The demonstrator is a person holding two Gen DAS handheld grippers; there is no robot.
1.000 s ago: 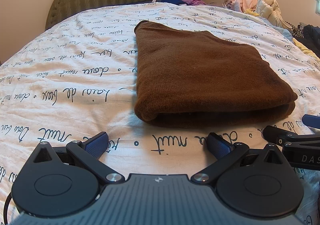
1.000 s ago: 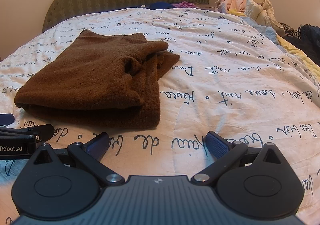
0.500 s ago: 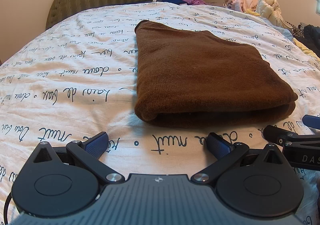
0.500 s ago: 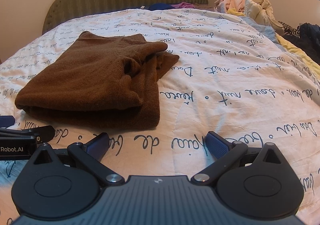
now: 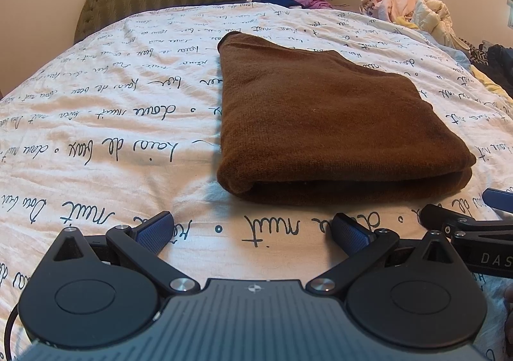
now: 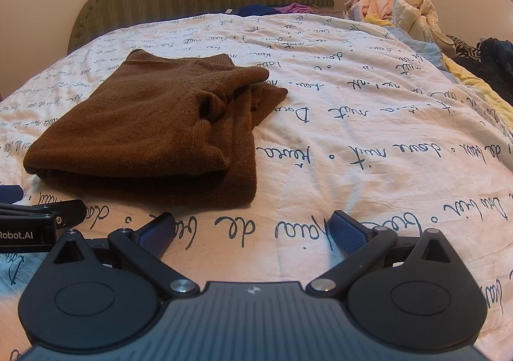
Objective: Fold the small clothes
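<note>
- The brown knit sweater (image 5: 323,123) lies folded into a thick rectangle on the bed, on the script-printed quilt (image 5: 105,123); in the left wrist view it sits at about 1 o'clock of the left tongs (image 5: 253,229), in the right wrist view at about 11 o'clock of the right tongs (image 6: 253,229).
- Both tongs are spread wide and hold nothing; each rests low over the quilt just short of the sweater's near folded edge.
- Judged from this, the folding of this garment looks nearly or fully done: layers are stacked, with a bunched sleeve or collar (image 6: 234,94) poking out on the right side.
- The next move probably calls either for tucking that loose bunch flat, or for gripping the stack at both near corners to shift it aside.
- A pile of unfolded clothes (image 6: 394,8) waits at 1 o'clock, well apart.
</note>
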